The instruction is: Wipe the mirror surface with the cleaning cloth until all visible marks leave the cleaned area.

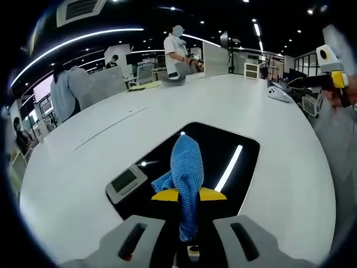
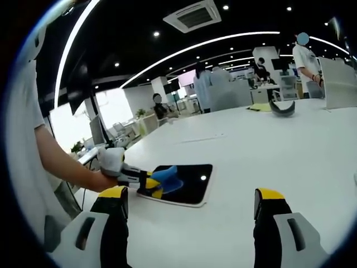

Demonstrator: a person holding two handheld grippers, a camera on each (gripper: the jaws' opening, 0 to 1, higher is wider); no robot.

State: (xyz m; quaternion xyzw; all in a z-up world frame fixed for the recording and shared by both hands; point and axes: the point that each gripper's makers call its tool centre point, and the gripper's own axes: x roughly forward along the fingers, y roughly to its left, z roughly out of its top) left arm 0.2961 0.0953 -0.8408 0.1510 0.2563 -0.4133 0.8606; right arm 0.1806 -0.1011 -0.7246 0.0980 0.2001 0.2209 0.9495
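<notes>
A blue cleaning cloth (image 1: 187, 173) hangs bunched between the yellow tips of my left gripper (image 1: 188, 195), which is shut on it. Under it lies a dark rectangular mirror (image 1: 234, 146) flat on the white table (image 1: 167, 109), reflecting ceiling lights. In the right gripper view the mirror (image 2: 192, 180) lies left of centre, and the left gripper (image 2: 149, 184) holds the cloth (image 2: 166, 178) over its near-left end. My right gripper (image 2: 189, 204) hovers above the table, jaws wide apart with nothing between them. It also appears at the far right edge as the right gripper (image 1: 334, 70).
A small grey device with a screen (image 1: 126, 182) lies by the mirror's left edge. A white mouse-like object (image 1: 278, 93) and a dark curved object (image 2: 281, 108) sit farther off on the table. People stand and sit at the far side.
</notes>
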